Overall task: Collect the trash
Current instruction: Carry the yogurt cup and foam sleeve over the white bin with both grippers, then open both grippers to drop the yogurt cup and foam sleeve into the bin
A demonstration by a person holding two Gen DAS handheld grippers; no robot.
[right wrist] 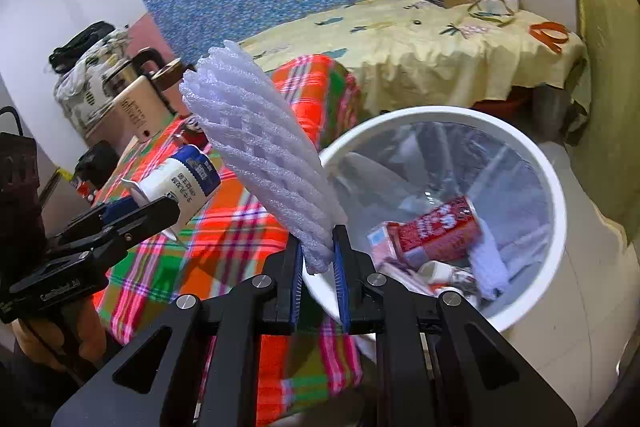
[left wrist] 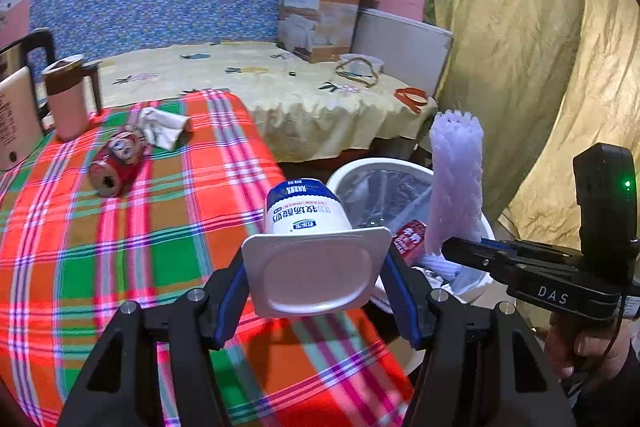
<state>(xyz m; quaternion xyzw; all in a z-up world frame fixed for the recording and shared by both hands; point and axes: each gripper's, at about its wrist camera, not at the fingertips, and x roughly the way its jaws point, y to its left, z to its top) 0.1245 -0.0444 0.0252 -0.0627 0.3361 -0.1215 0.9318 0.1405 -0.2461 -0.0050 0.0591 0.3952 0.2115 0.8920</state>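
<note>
The yogurt cup (left wrist: 306, 211) sits clamped by its square rim in my left gripper (left wrist: 316, 279), lying on its side above the edge of the plaid tablecloth (left wrist: 120, 259). My right gripper (right wrist: 318, 267) is pinched tight on the foam fruit net (right wrist: 272, 155), which stands up from the pads beside the white trash bin (right wrist: 556, 195). In the bin lies 1 red carton (right wrist: 436, 227) among other scraps. Farther back on the cloth rest 1 crushed red can (left wrist: 116, 163) and a crumpled tissue (left wrist: 164, 127).
</note>
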